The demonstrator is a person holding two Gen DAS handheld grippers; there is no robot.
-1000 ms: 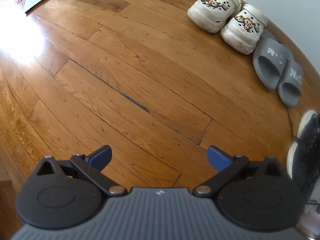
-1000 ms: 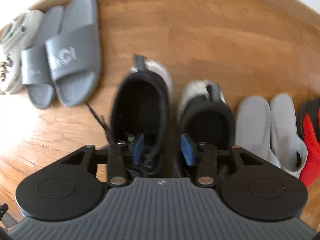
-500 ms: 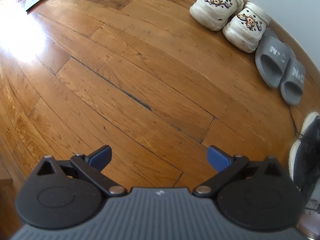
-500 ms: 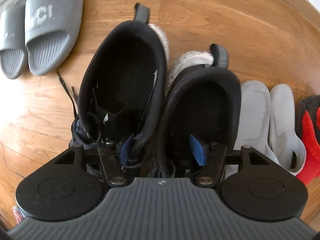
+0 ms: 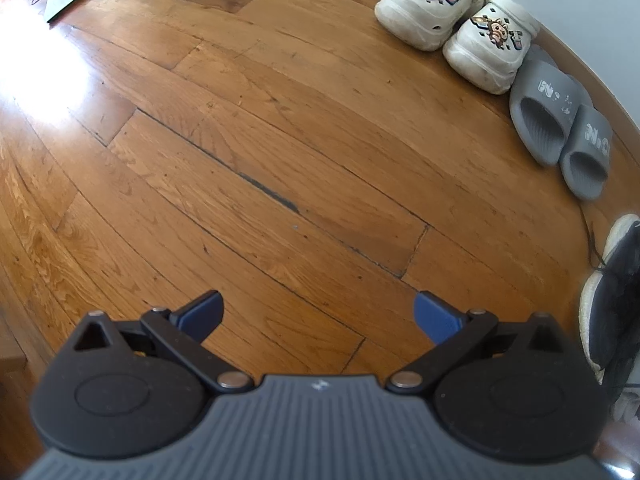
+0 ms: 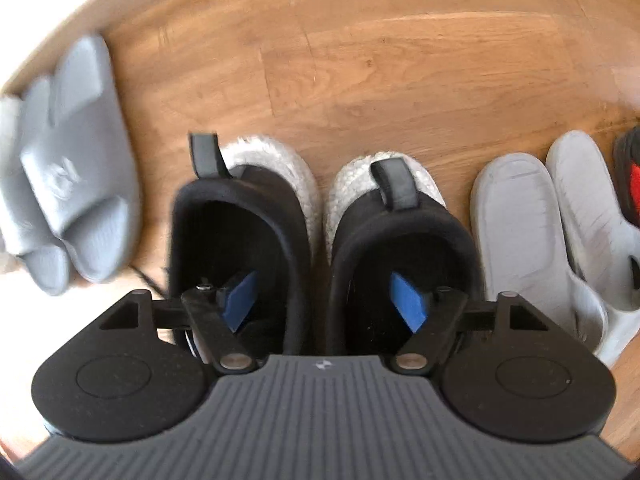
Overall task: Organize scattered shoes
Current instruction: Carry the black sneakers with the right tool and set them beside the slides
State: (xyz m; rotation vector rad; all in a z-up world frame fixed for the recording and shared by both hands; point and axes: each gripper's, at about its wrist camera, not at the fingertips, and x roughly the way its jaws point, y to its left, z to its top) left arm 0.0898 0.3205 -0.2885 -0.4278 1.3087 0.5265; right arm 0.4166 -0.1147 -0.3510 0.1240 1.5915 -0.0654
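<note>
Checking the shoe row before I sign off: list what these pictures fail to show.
- Right wrist view: toes of the black sneakers, covered by the right gripper.
- Right wrist view: grey slides, motion-blurred, print unreadable.
- Right wrist view: red shoe, cut by the edge.
- Left wrist view: the sneakers, cut by the right edge.

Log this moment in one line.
left gripper open, empty | right gripper just closing, astride adjoining collars of two black knit white-soled sneakers, pads not pressing
</note>
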